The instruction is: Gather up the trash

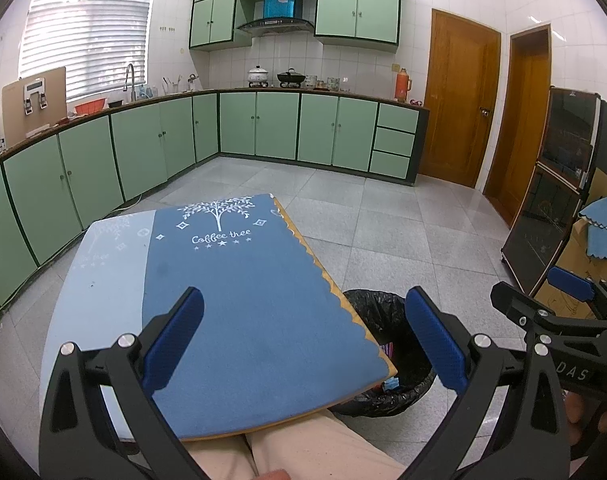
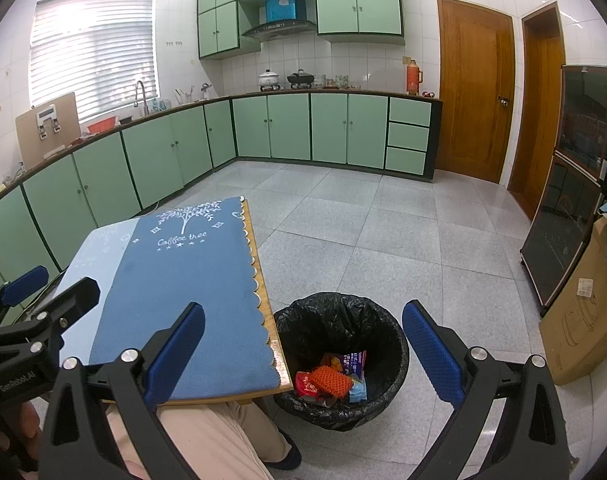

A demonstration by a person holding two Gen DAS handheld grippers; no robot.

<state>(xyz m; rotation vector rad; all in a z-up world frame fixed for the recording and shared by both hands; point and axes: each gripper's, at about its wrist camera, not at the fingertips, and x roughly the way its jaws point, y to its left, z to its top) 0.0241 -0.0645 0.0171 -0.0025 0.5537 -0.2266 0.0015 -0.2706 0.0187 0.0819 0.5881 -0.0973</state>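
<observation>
Late stage of trash collection. The left hand-held gripper (image 1: 303,338) and the right hand-held gripper (image 2: 303,350) are both shown with blue fingers spread wide and nothing held between them. The tabletop (image 1: 239,280), covered by a blue cloth printed "Coffee tree", lies ahead of and below the left hand-held gripper; no litter is seen on the part of it in view. The black-lined trash bin (image 2: 343,320) stands on the floor directly below the right hand-held gripper, just beside the tabletop's edge. Inside it, collected trash (image 2: 335,378) is visible: an orange netted item, red and blue wrappers, and a printed packet. The collecting is judged essentially done; what may remain outside the views cannot be told. The person's trouser leg (image 2: 215,432) is seen beneath the tabletop.
</observation>
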